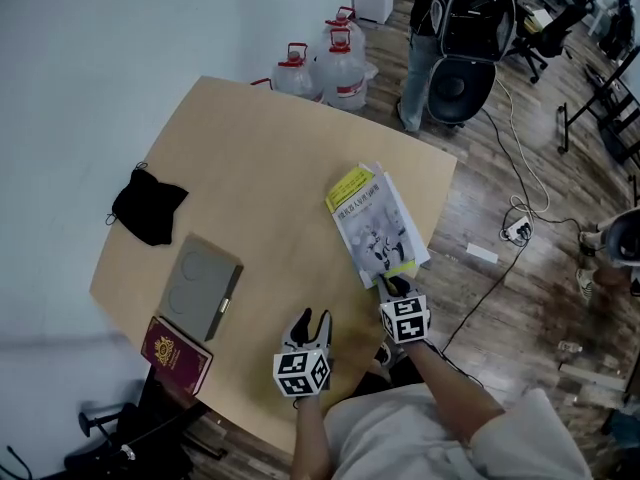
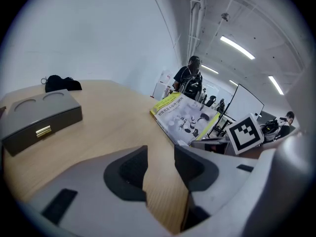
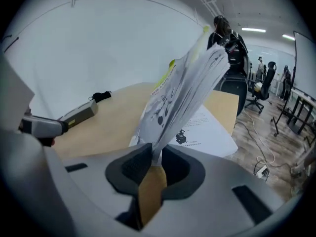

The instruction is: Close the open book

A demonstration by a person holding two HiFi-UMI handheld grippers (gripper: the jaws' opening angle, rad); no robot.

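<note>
- Pale wood is what I have under both tools: a rounded table (image 1: pixel 250 158) seen steeply from the head view.
- My task item, the book (image 1: pixel 372 223), lies near the table's right edge, just ahead of the right gripper (image 1: pixel 393 286), with its yellow-banded cover facing up.
- From the right gripper view, the jaws stand narrow and pinch the book's near corner. A sheaf of pages with the cover rises tilted out of the gap, fanned at the top, while a printed page (image 3: pixel 210 127) below lies flat on the wood.
- So the book is not quite shut on that side: the lifted part stands apart from the flat page beneath it.
- The left gripper (image 1: pixel 313 323) hovers over bare wood left of the right one, near the table's front edge. In its own view the jaws stand moderately apart with only tabletop between them, so I'm holding nothing there.
- That same view shows the book ahead and to the right, with the right gripper's marker cube just beside it.
- A grey box (image 1: pixel 203 285) with two round dents in its lid and a small brass-coloured catch sits well left of the book.
- A dark red booklet (image 1: pixel 177 354) with a gold emblem lies at the near left corner, just beside the box.
- A black cloth (image 1: pixel 148 204) rests by the far left edge.
- Beyond the table stand water jugs (image 1: pixel 330 63) on the floor, and a person (image 1: pixel 425 38) beside them.
</note>
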